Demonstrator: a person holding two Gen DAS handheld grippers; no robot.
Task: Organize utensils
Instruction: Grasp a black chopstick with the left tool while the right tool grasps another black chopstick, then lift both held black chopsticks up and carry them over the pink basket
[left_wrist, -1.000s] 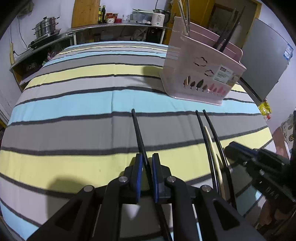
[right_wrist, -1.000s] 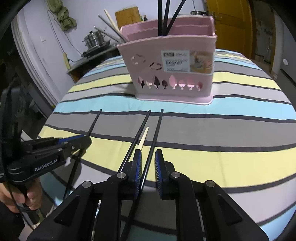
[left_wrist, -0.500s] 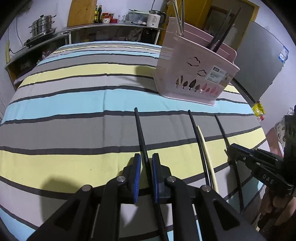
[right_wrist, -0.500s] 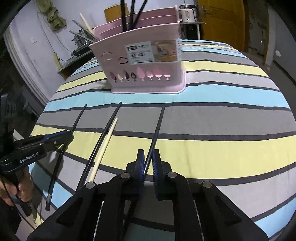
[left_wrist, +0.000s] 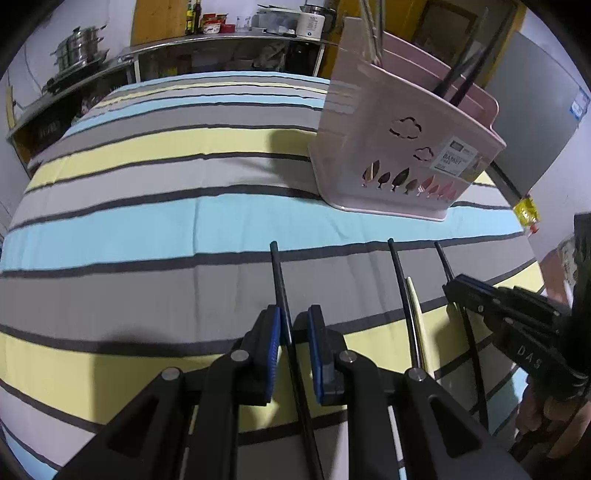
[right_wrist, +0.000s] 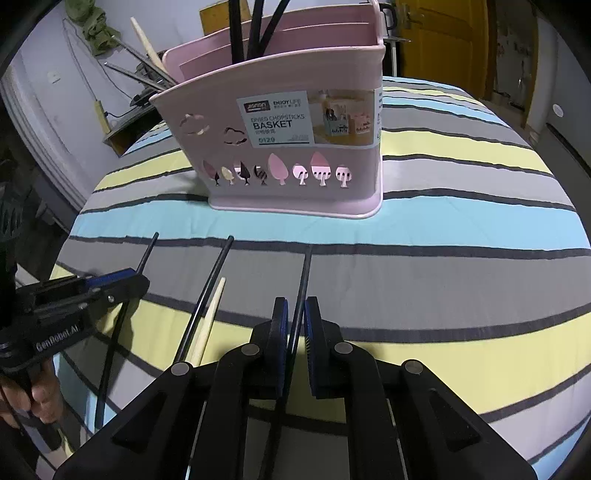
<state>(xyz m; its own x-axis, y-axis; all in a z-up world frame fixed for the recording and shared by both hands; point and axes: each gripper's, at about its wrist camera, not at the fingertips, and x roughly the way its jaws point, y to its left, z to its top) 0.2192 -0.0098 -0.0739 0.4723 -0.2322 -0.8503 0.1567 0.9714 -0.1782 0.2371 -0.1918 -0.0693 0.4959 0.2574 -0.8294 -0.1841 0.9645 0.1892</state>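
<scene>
Left gripper (left_wrist: 293, 334) jaws eased apart, right gripper (right_wrist: 295, 325) seemingly pinching chopstick (right_wrist: 301, 295)

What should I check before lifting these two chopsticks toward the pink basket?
1. Right gripper grip: ok. Its jaws have just been closing and the pads pinch the right black chopstick.
2. Left gripper grip: not ok. A gap shows beside the left black chopstick.
3. Loose chopsticks clear of both: ok, they lie apart.
4. Basket upright: ok.
5. Free room inside basket: cannot tell.
</scene>
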